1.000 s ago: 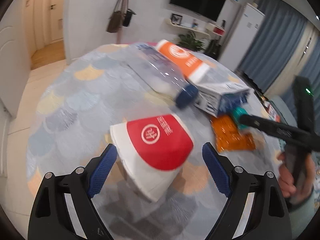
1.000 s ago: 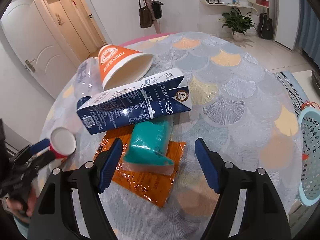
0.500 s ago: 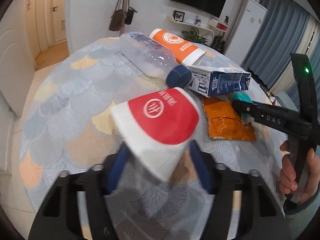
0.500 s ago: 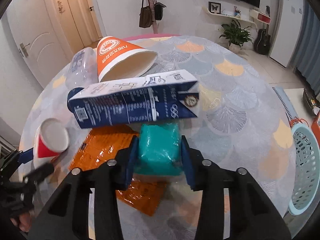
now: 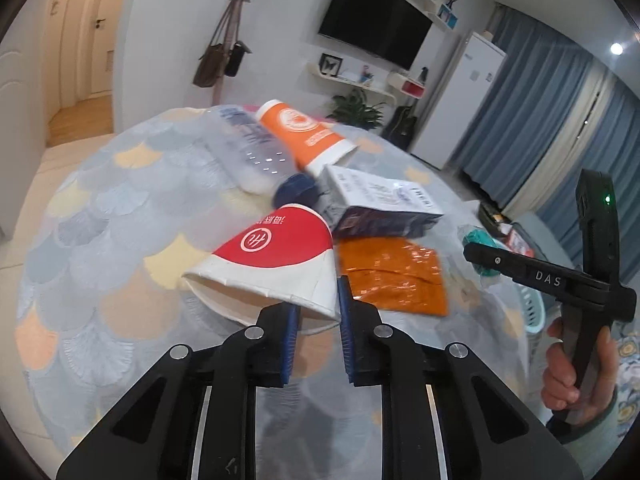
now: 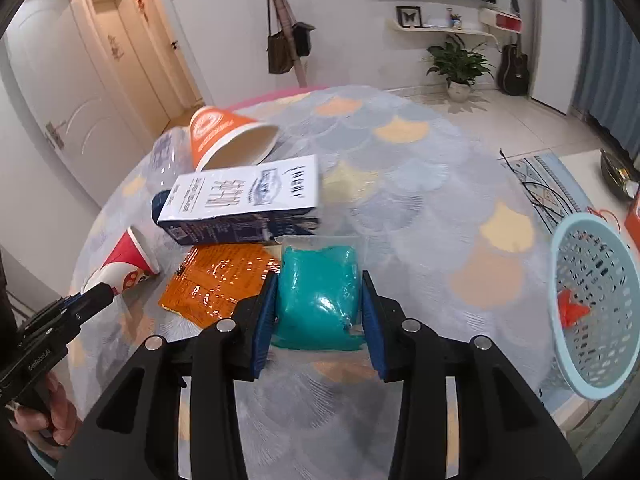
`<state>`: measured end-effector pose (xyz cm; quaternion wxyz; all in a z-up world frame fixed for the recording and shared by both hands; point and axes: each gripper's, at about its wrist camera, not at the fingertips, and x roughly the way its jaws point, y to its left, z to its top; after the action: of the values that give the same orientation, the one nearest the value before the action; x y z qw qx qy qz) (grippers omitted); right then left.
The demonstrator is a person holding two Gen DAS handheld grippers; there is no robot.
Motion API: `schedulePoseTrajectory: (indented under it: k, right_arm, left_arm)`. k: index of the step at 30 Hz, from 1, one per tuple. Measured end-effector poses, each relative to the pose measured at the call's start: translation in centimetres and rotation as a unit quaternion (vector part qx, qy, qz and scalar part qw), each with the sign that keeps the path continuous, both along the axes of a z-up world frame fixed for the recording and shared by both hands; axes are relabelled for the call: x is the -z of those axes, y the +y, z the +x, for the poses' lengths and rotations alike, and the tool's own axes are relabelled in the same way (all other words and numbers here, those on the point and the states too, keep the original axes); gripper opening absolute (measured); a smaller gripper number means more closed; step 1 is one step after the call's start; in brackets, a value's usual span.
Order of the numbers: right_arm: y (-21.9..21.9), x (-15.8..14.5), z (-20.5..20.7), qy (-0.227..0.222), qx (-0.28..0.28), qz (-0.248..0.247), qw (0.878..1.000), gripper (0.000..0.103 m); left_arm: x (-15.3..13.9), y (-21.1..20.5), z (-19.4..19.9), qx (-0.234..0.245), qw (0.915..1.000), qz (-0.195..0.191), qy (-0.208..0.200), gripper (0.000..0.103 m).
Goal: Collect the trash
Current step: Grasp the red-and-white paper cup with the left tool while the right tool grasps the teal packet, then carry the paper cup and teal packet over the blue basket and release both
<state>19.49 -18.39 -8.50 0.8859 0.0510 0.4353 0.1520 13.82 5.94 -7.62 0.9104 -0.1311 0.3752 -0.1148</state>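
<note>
Since one second ago: left gripper narrowed from wide open to clamped on the rim of the red-and-white paper cup, cup raised off the table; right gripper likewise drawn in from open, now pinching the teal packet on both sides. Orange wrapper flat on table, just left of the packet. Milk carton beyond both, on its side; orange cup and clear bottle behind it. Light-blue basket past the table's right edge
</note>
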Motion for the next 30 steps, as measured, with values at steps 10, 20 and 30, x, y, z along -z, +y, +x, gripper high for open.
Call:
schedulePoseTrajectory:
  k: [10, 20, 30]
  right_arm:
    - [-5.5, -1.8, -1.3, -0.019, 0.044, -0.005, 0.999, 0.036]
    - [-12.5, -4.6, -2.5, -0.063, 0.121, -0.01, 0.991, 0.036]
    - [-21.6, -4.9, -2.6, -0.075, 0.224, 0.002, 0.972, 0.036]
  left_arm:
    - [-3.4, -4.4, -0.8, 0.049, 0.9972, 0.015, -0.055, 0.017]
    - [-8.0, -13.6, 1.0, 0.13, 0.9838, 0.034, -0.119, 0.017]
    - [-9.6, -24.6, 4.2, 0.228, 0.9645, 0.029, -0.13, 0.017]
